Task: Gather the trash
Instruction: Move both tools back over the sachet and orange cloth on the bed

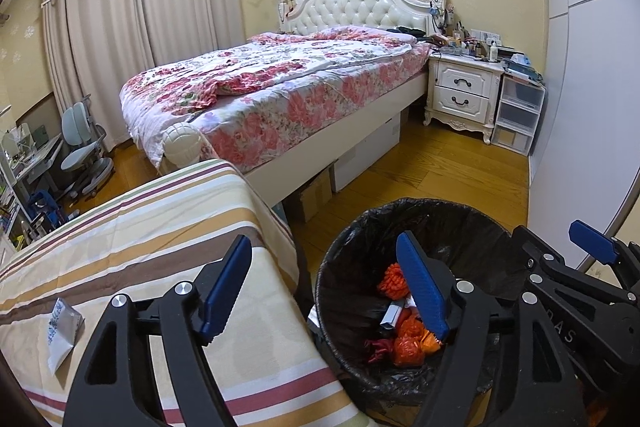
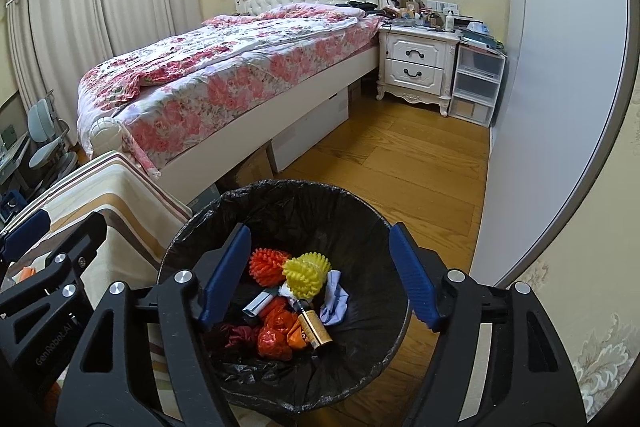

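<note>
Left view: my left tool is spread, empty; a light, crinkly wrapper lies on the striped surface – I'd pinch its edge. Right view: right tool spread over the bin, holding nothing

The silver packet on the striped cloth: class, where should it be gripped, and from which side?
Grip the silver packet at its raised, crumpled upper edge, coming from above. It lies nearly flat on the striped cloth, so only that lifted edge likely offers the open left tongs purchase.
</note>
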